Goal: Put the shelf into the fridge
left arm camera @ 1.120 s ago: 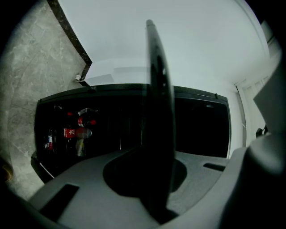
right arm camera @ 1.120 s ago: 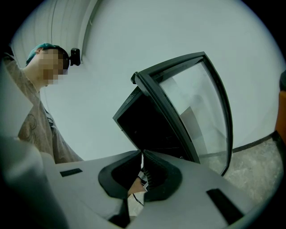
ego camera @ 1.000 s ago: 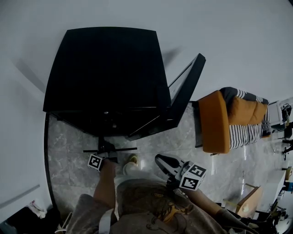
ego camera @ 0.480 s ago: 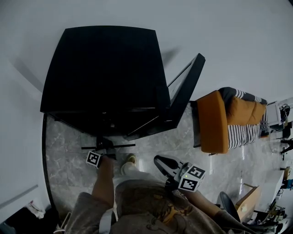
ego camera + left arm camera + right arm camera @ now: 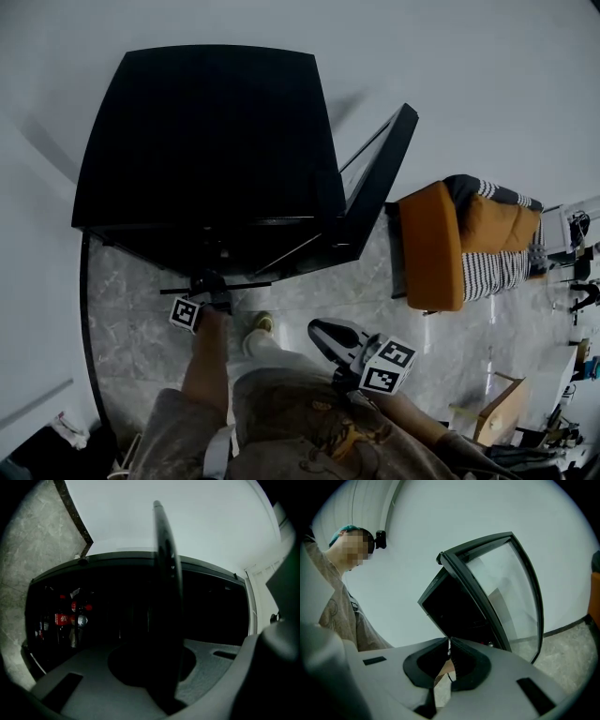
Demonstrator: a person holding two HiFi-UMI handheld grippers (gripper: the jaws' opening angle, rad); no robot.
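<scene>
The black fridge [image 5: 206, 141] stands against the wall with its glass door [image 5: 375, 187] swung open to the right. In the head view the shelf [image 5: 248, 285] is a thin dark bar just before the fridge's open front, and my left gripper [image 5: 208, 287] is shut on it. The left gripper view shows the shelf [image 5: 165, 573] edge-on as a dark upright panel between the jaws, with the fridge's dark inside [image 5: 117, 616] behind it. My right gripper [image 5: 319, 330] hangs by the person's waist, shut with nothing in it [image 5: 449, 643], facing the glass door [image 5: 506, 597].
Red drink cans and bottles [image 5: 70, 616] stand inside the fridge at the left. An orange armchair [image 5: 433, 246] with a striped cushion [image 5: 502, 272] sits to the right of the door. The floor [image 5: 131, 319] is grey marble. The person's shoe [image 5: 263, 323] is near the shelf.
My left gripper has carried the shelf a little closer to the fridge front and leftward. The right gripper has drifted slightly left and stays shut.
</scene>
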